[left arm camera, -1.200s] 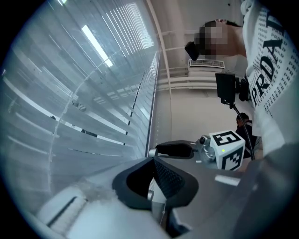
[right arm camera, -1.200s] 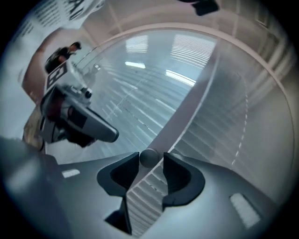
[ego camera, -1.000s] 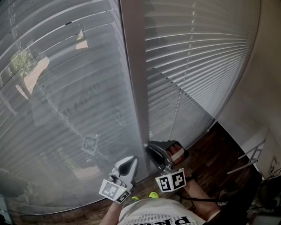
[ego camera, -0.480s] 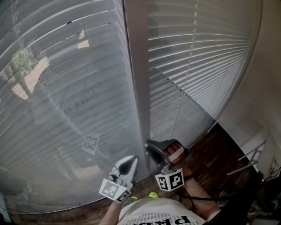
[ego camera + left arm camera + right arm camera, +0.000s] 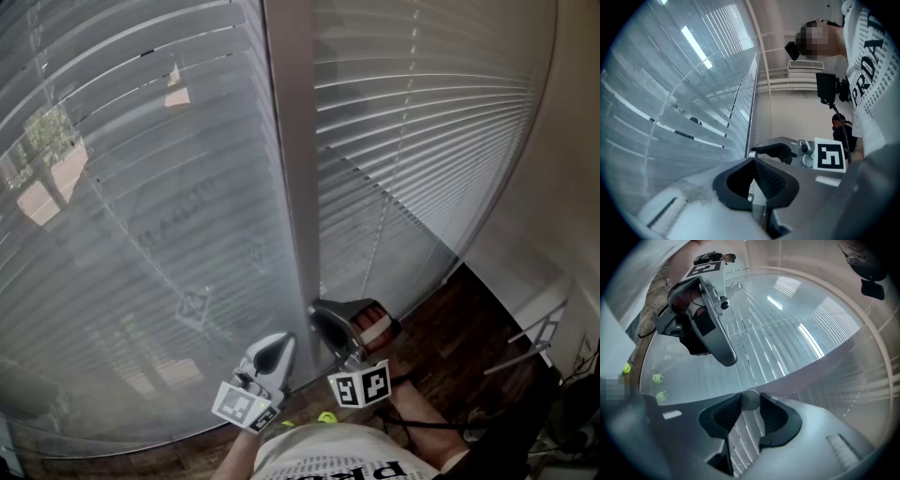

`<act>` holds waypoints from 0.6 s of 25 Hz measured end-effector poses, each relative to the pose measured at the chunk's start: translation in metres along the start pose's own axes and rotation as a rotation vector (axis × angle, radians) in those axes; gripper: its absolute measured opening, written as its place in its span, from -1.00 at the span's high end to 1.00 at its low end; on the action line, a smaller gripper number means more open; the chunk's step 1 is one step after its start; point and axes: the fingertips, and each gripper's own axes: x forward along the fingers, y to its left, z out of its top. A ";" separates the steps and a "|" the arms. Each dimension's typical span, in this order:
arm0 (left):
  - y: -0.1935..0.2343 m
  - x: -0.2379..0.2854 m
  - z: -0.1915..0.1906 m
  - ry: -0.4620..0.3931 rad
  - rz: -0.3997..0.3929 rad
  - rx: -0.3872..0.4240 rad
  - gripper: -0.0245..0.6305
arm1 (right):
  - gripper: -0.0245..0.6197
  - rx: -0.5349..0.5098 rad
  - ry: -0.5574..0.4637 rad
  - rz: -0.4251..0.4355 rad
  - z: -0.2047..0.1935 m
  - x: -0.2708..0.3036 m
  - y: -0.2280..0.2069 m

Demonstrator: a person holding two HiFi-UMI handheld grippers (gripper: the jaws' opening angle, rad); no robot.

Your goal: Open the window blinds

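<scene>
The left blind hangs with its slats almost shut, slivers of outdoors showing through. Low in front of it, the left gripper has its jaws together and empty. Right of the frame post, the right gripper has just been closing and pinches a pale round rod, probably the tilt wand, between its pads. The right blind is shut too. The wand likely wants a steady wrist roll about its own axis, with a firm grip and no sideways pull.
</scene>
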 end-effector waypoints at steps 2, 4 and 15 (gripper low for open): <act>0.000 0.000 0.000 0.000 0.001 -0.001 0.94 | 0.52 0.025 0.001 -0.002 0.000 0.000 -0.001; 0.000 -0.001 0.000 0.002 0.002 -0.001 0.94 | 0.52 0.046 0.003 -0.007 0.000 0.000 -0.002; -0.002 -0.005 -0.002 0.009 0.009 -0.009 0.94 | 0.52 0.174 0.004 -0.019 0.000 -0.001 -0.003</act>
